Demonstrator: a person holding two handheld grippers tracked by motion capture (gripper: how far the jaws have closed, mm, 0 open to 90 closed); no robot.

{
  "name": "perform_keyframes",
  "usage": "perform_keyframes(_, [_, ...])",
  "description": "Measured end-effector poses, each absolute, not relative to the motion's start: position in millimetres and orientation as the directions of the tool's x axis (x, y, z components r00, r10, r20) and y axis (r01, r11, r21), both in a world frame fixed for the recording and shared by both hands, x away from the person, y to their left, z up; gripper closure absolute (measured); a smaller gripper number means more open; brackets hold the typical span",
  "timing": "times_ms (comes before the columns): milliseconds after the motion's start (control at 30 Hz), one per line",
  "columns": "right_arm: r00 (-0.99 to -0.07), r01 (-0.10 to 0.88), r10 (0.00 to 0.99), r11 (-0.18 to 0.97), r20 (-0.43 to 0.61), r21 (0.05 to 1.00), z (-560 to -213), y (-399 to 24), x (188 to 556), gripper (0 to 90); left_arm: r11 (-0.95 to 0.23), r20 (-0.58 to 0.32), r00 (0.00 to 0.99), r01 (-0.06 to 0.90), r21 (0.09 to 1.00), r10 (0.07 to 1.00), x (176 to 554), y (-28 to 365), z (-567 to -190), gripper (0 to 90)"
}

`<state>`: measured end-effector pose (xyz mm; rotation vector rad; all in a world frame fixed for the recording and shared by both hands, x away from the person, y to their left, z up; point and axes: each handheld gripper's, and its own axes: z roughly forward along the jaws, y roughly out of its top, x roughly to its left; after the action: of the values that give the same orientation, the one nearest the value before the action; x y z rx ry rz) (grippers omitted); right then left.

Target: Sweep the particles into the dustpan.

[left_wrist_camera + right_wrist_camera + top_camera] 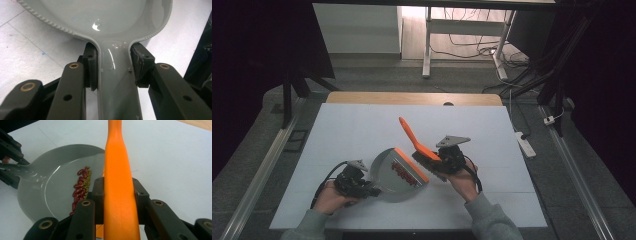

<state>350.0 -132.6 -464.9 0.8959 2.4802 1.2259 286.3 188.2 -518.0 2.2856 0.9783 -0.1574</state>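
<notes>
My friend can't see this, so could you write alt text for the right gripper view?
Two black jaws clamp an orange brush handle running up the middle. Behind it, at left, red and greenish beans lie in a grey dustpan on a white table.

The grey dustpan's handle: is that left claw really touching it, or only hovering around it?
Touching. In the left gripper view both black pads press flat against the sides of the dustpan handle, with no gap showing on either side.
</notes>
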Motion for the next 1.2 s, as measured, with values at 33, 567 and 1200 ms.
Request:
perform_keyframes(33, [-0.784,0.425,0.618,0.46,0.062,0.78,-465,-133,350,70.8,-0.518,-0.342,0.716,0.685,0.512,0.609,286,188,-518,61.3])
perform_keyframes(567, [-0.784,0.414,0.619,0.469,0.044,0.78,-463,-138,352,70.8,-0.51,-0.326,0.717,0.678,0.529,0.616,285,188,-518,61.3])
perform_keyframes(1200, [-0.79,0.374,0.612,0.452,0.024,0.81,-448,-155,347,70.8,-0.401,-0.332,0.674,0.69,0.602,0.66,280,196,-508,61.2])
